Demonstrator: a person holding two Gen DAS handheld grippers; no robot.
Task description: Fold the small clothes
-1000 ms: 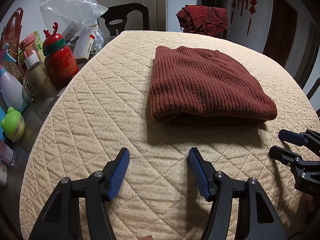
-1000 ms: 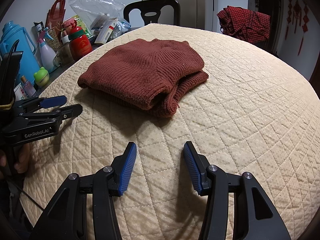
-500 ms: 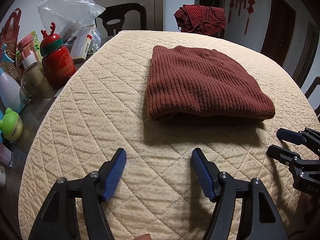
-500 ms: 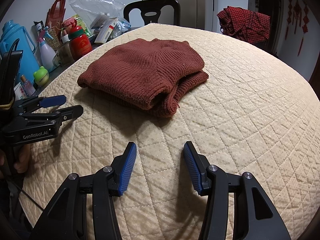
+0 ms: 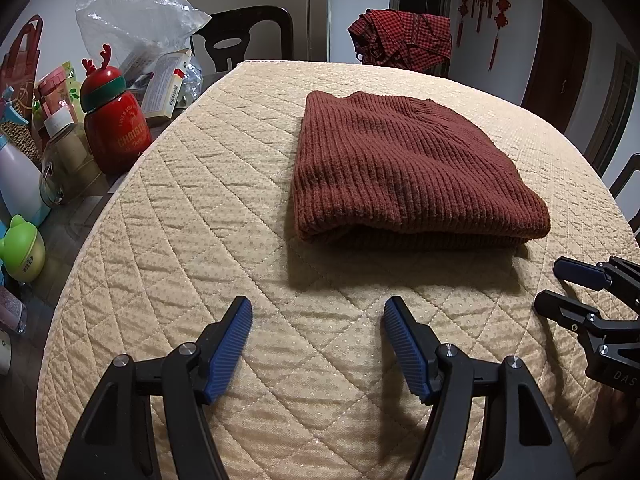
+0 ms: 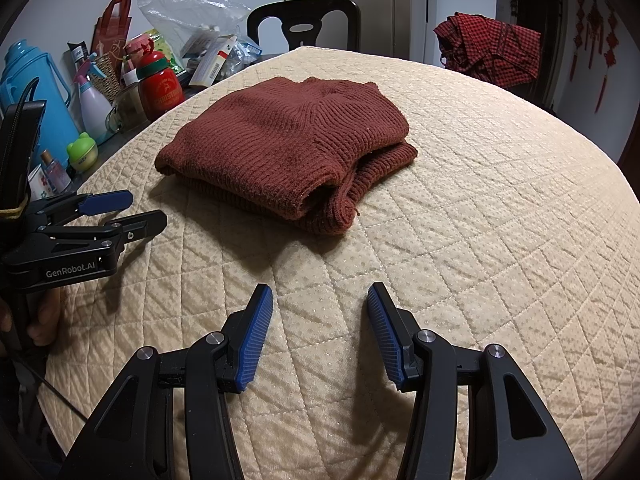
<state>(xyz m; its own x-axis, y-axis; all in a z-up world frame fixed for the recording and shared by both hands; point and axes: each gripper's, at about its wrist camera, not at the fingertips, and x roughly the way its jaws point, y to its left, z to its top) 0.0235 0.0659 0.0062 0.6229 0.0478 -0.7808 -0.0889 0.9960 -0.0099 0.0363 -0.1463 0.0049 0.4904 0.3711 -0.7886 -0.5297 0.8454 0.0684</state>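
Since a second ago the left tongs [image 5: 318,320] have spread wider, empty; right tongs [image 6: 320,304] gape empty; folded sweater [image 5: 400,168] unmoved mid-frame, its underside hidden.

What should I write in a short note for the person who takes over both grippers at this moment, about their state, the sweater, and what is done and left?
Left gripper: open, empty, above the quilted cover, short of the sweater.
Right gripper: open, empty, also short of the sweater.
Brown knit sweater: lies folded in a compact stack near the middle of the cover; neither gripper touches it. From the right wrist view, the layers at its near right corner sit a little uneven.
Done: the sweater appears folded.
Left: perhaps tidy that corner. A red checked garment hangs over a chair beyond the table; whether it belongs to the job cannot be told.
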